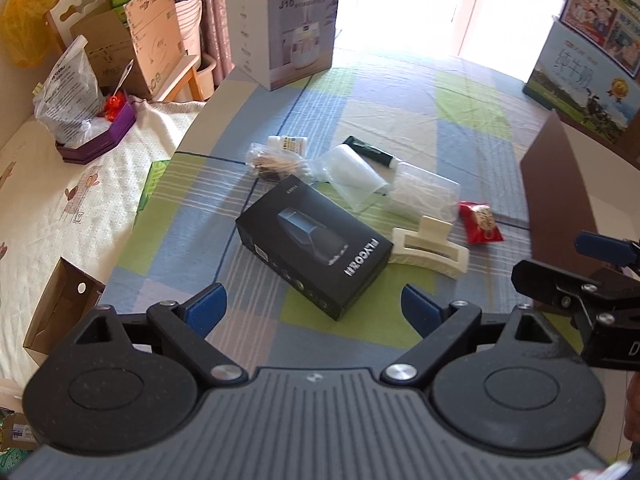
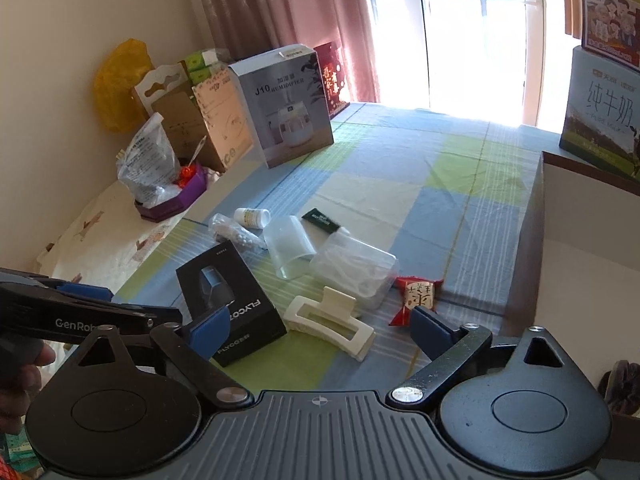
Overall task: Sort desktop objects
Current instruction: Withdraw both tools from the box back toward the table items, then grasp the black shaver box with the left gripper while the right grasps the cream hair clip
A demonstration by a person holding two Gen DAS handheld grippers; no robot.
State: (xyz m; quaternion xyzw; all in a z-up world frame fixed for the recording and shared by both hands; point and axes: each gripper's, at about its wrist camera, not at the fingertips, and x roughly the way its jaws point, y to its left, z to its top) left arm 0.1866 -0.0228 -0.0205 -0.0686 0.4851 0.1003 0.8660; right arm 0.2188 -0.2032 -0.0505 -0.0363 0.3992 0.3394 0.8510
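Left gripper point(image 1: 314, 307): jaws spread wide, nothing between the blue pads; it hangs above the near part of the bench point(image 1: 460, 92), which carries a blue, green and white checked cloth.
Right gripper point(image 2: 320, 330): jaws spread, nothing gripped; in the left wrist view it shows at the right edge point(image 1: 580, 280).
Black box point(image 1: 314, 246): flat on the cloth, just ahead of the left jaws and centred on their gap; in the right wrist view point(image 2: 228, 300) it lies ahead of the left-hand pad, which overlaps its near corner in the picture.
Cream hair claw point(image 2: 330, 320): just ahead of the right jaws, in line with their gap, touching the black box's side.
Red snack packet point(image 2: 416, 294): ahead of the right-hand pad of the right jaws, beside the clear box.
Clear plastic box point(image 2: 356, 270): beyond the hair claw, farther from the jaws.
Translucent curved sheet point(image 2: 290, 246): beyond the black box, next to the clear box.
Small white bottle point(image 2: 252, 216) and bag of beads point(image 2: 236, 234): farthest of the cluster, ahead and to the left.
Dark green sachet point(image 2: 320, 220): behind the curved sheet.
Humidifier carton point(image 2: 286, 106): upright at the far left of the bench, well apart from both jaws.
Brown tray wall point(image 2: 528, 248): right of the right jaws, at the bench's right side.
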